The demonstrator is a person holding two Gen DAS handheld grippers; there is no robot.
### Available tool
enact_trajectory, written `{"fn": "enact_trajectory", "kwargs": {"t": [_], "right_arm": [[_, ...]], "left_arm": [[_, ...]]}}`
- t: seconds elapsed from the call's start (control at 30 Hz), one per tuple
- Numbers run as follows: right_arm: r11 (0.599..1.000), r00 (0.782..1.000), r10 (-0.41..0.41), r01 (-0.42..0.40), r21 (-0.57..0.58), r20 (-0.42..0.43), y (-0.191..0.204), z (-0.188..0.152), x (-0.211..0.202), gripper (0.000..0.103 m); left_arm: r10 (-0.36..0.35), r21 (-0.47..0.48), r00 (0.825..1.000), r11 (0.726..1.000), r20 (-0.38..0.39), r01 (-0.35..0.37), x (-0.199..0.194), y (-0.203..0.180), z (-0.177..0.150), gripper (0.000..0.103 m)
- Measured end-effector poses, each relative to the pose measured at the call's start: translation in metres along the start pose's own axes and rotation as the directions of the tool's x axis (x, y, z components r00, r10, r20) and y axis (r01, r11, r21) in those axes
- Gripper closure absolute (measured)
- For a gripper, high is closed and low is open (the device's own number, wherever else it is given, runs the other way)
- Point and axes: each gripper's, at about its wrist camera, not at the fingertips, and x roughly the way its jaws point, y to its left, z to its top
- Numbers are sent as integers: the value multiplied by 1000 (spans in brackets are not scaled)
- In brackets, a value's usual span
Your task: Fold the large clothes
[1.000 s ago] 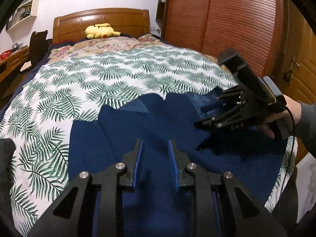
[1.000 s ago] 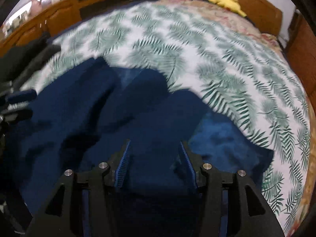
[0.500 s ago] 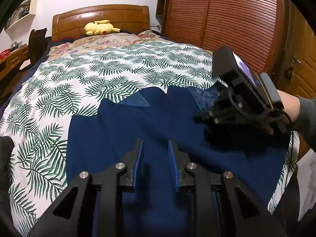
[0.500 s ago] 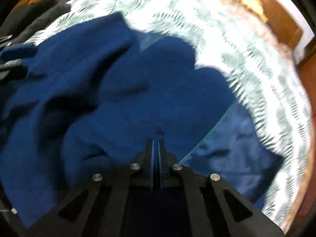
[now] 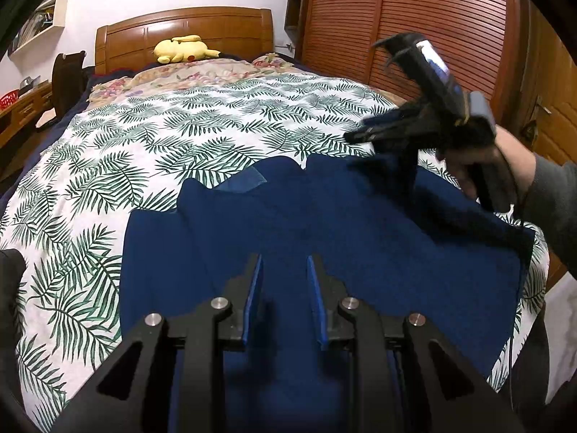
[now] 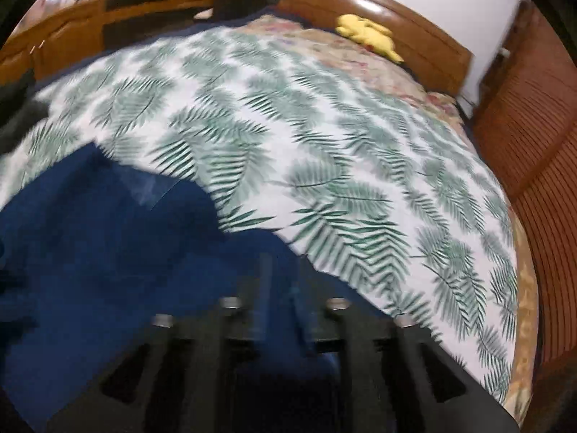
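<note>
Navy garment (image 5: 324,238) lies spread across the bed's (image 5: 216,126) near end, seemingly only partly folded with more folds left, while the left tool (image 5: 283,270) hovers apart above it and the right tool's (image 5: 360,135) jaws are too blurred to tell.

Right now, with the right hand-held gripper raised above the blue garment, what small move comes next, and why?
Probably bring the right hand-held gripper back down to the blue garment's far right edge. It hangs above the cloth, apparently holding nothing, while the left hand-held gripper hovers open over the middle.
</note>
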Motion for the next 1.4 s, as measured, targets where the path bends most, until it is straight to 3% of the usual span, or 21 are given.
{"fn": "enact_trajectory", "kwargs": {"t": [0.03, 0.1, 0.3, 0.57, 0.6, 0.67, 0.7, 0.73, 0.8, 0.87, 0.93, 1.0, 1.17, 1.27, 1.4], "right_arm": [[999, 1000, -16, 16, 27, 18, -13, -1, -6, 45], [997, 999, -41, 40, 71, 17, -35, -4, -13, 45], [981, 993, -96, 107, 159, -73, -90, -38, -11, 45], [960, 973, -26, 88, 267, -231, -117, -84, 35, 46], [957, 970, -18, 87, 275, -243, -118, -88, 39, 50], [955, 966, 2, 75, 288, -259, -119, -95, 43, 71], [952, 965, 7, 73, 297, -260, -120, -97, 42, 92], [949, 968, 20, 61, 310, -252, -121, -98, 39, 99], [959, 975, 15, 49, 281, -220, -118, -96, 30, 103], [967, 982, -86, 123, 222, -168, -115, -93, 11, 103], [939, 971, -175, 214, 270, -162, -132, -93, 1, 103], [905, 965, -171, 234, 356, -199, -154, -98, 1, 103], [910, 965, -175, 233, 343, -193, -150, -104, -8, 103], [917, 972, -154, 206, 340, -176, -144, -108, -22, 93], [932, 986, -96, 137, 336, -136, -131, -120, -48, 59]], "left_arm": [[-1, -1, 1000, 1000, -2, 1, 0, 1, 0, 80], [-1, -2, 1000, 1000, -3, 1, 1, 0, 0, 80], [7, 5, 1000, 1000, -6, -7, 3, 0, -1, 80], [15, 12, 1000, 1000, -13, -15, 5, -1, -3, 80], [15, 12, 1000, 1000, -13, -15, 5, -1, -3, 80], [17, 14, 1000, 1000, -15, -16, 6, -2, -3, 80], [17, 15, 1000, 1000, -17, -17, 7, -2, -3, 80], [17, 16, 1000, 1000, -18, -17, 7, -2, -3, 80], [18, 16, 1000, 1000, -22, -18, 8, -2, -4, 80], [20, 12, 999, 1000, -25, -20, 9, -1, -4, 80], [23, 10, 999, 1000, -26, -23, 10, -1, -4, 80], [28, 12, 999, 1000, -26, -28, 9, -2, -3, 80], [44, 16, 999, 999, -12, -44, 2, -7, -1, 80], [49, 24, 999, 999, -6, -49, -4, -14, 2, 80], [54, 40, 999, 998, 8, -54, -14, -26, 4, 80]]}}
